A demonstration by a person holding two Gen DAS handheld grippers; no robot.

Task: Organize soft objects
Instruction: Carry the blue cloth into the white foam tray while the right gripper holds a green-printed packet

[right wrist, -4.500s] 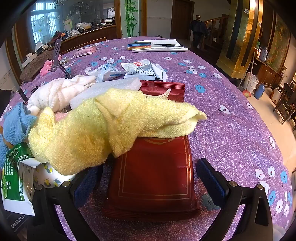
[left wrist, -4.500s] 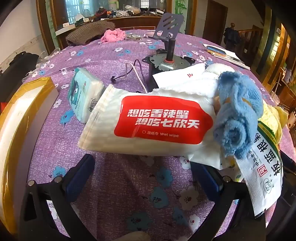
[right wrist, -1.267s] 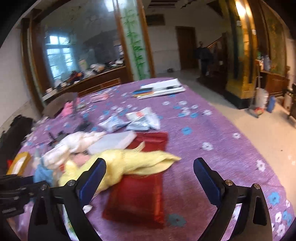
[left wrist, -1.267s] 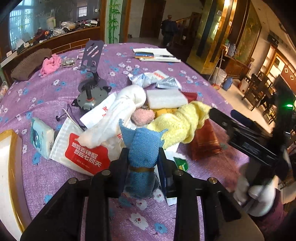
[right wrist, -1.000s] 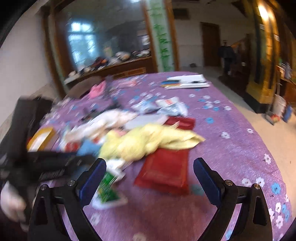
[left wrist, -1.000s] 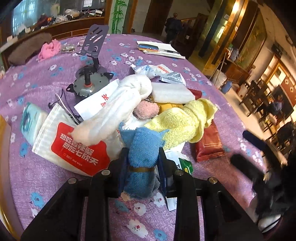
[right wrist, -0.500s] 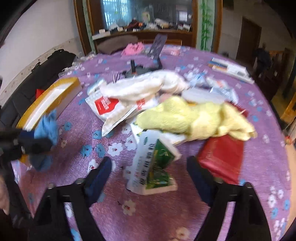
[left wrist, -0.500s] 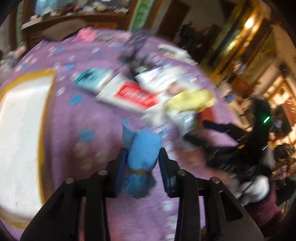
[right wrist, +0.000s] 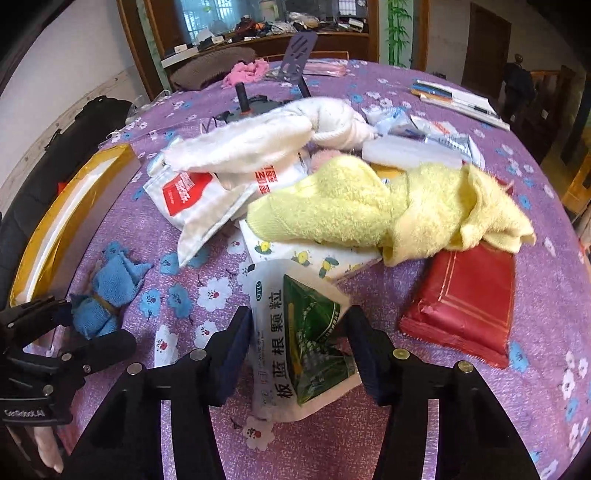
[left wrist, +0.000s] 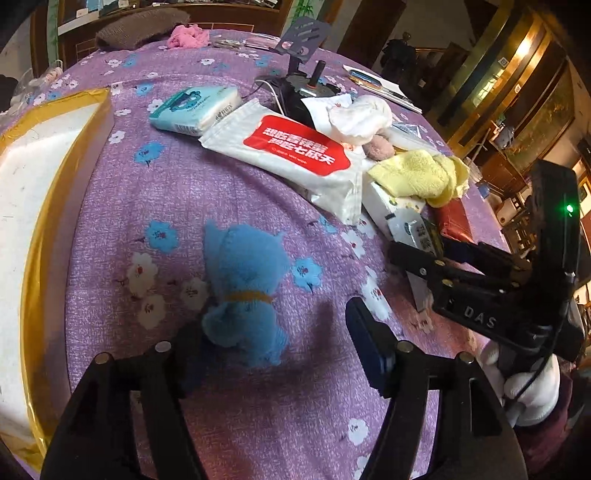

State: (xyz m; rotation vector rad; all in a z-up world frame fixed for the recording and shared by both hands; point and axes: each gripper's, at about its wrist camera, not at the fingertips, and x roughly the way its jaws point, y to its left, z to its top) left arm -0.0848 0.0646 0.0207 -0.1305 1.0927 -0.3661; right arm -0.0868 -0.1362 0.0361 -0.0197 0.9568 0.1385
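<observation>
Left gripper [left wrist: 277,354] opening; right gripper [right wrist: 301,354] closing.
Blue towel roll [left wrist: 243,291] lies free between the parting left jaws; green-and-white sachet [right wrist: 299,343] sits between right jaws, contact apparently just made.

Round surface covered by a purple flowered cloth [right wrist: 535,295], dark wooden sideboard [right wrist: 280,38] set against the far wall, window [right wrist: 221,14] above it, wooden door [right wrist: 485,44], gilded panelling [left wrist: 491,85] lit warmly

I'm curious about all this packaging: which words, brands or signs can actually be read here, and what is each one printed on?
"板蓝根颗粒" and "OTC": green-and-white sachet between the closing right gripper jaws.
"DAS": right gripper's body, left wrist view.
"GeeRobot.AI": left gripper body.
White characters on red label: wet wipe pack, too blurred to read.
Teal tissue pack: unreadable.
</observation>
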